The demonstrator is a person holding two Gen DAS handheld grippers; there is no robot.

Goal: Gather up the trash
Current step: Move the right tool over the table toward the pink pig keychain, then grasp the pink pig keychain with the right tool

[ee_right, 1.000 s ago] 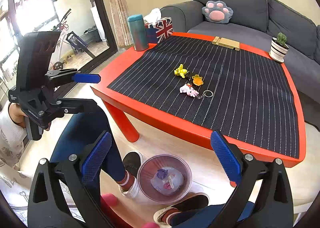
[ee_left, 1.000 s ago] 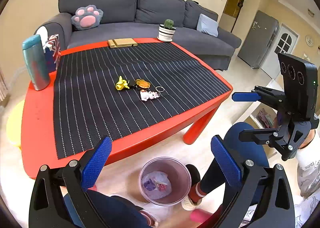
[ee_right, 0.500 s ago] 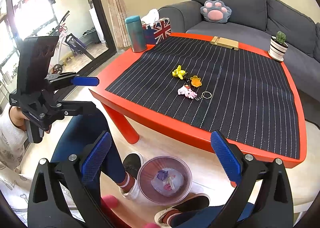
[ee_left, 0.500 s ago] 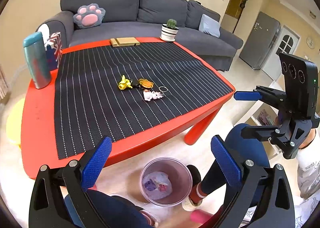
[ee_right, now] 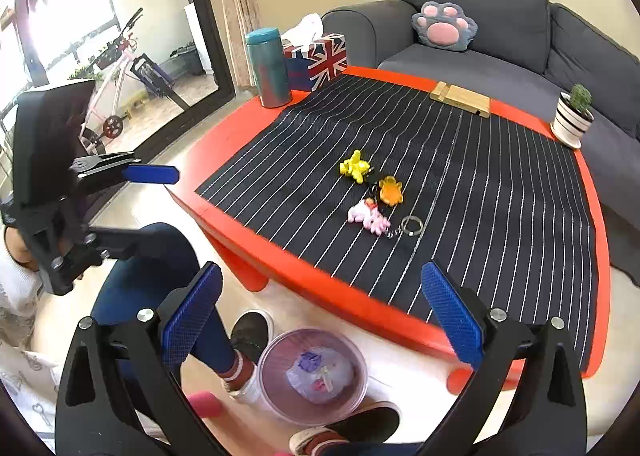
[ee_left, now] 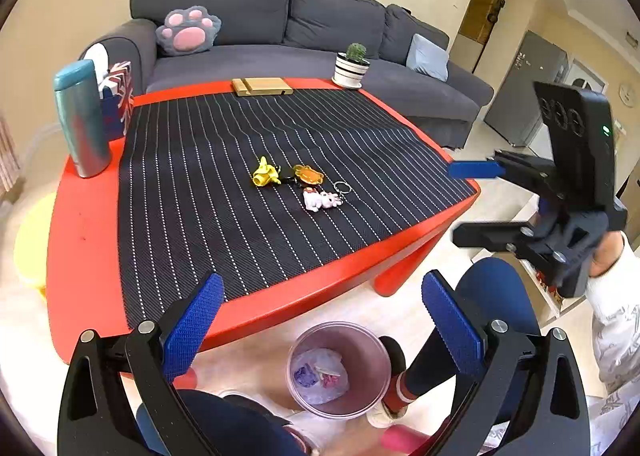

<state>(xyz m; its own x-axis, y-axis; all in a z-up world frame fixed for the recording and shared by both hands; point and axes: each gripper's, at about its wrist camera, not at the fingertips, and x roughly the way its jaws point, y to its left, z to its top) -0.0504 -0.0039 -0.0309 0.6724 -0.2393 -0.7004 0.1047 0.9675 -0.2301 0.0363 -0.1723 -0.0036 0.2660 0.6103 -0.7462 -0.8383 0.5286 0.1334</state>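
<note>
A small clear bin with crumpled wrappers inside stands on the floor between the person's feet; it also shows in the right wrist view. My left gripper is open and empty above it. My right gripper is open and empty, also above the bin. On the striped mat lie a yellow toy, an orange charm, a pink-white toy and a key ring. Each gripper shows in the other's view, the right one and the left one.
The red table carries a black striped mat, a teal flask, a flag tissue box, a wooden stand and a potted cactus. A grey sofa stands behind. The person's legs and shoes flank the bin.
Both grippers have drifted slightly, so the table and toys have shifted a little in view. Both stay open and empty over the bin.
</note>
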